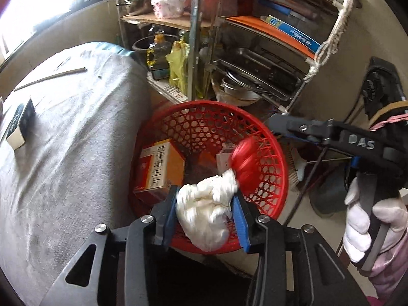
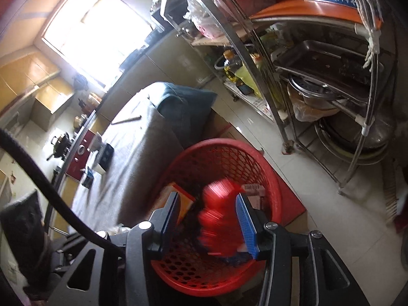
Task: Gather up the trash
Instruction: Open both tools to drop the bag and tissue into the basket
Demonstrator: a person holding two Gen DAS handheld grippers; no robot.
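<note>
Left claw (image 1: 205, 210): we've got a crumpled white tissue wad (image 1: 206, 210) pinched between the blue pads, jaws about half closed around it. Directly ahead of and below the fingertips sits the round red plastic mesh basket (image 1: 275, 163). Inside it, ahead-left of the claw, lies an orange-and-white printed cardboard box (image 1: 159, 168); a smaller white carton (image 1: 224, 159) is ahead-right.

Right claw (image 2: 207, 220): jaws parted fairly wide, basket (image 2: 270, 178) straight beneath them. A blurred red object (image 2: 216, 211) sits between the pads in that view; we can't tell if the pads touch it, it looks loose and in motion. In the left view the same red blur (image 1: 243, 162) is over the basket, just beyond the tissue, below the right claw's (image 1: 272, 125) tips.

Left of both claws: a grey cloth-covered table (image 1: 76, 153), with a thin brown stick (image 1: 51, 77) and a small dark box (image 1: 21, 125) on top. Ahead, beyond the basket: a steel wire kitchen rack (image 1: 255, 63) loaded with pans and bottles.
</note>
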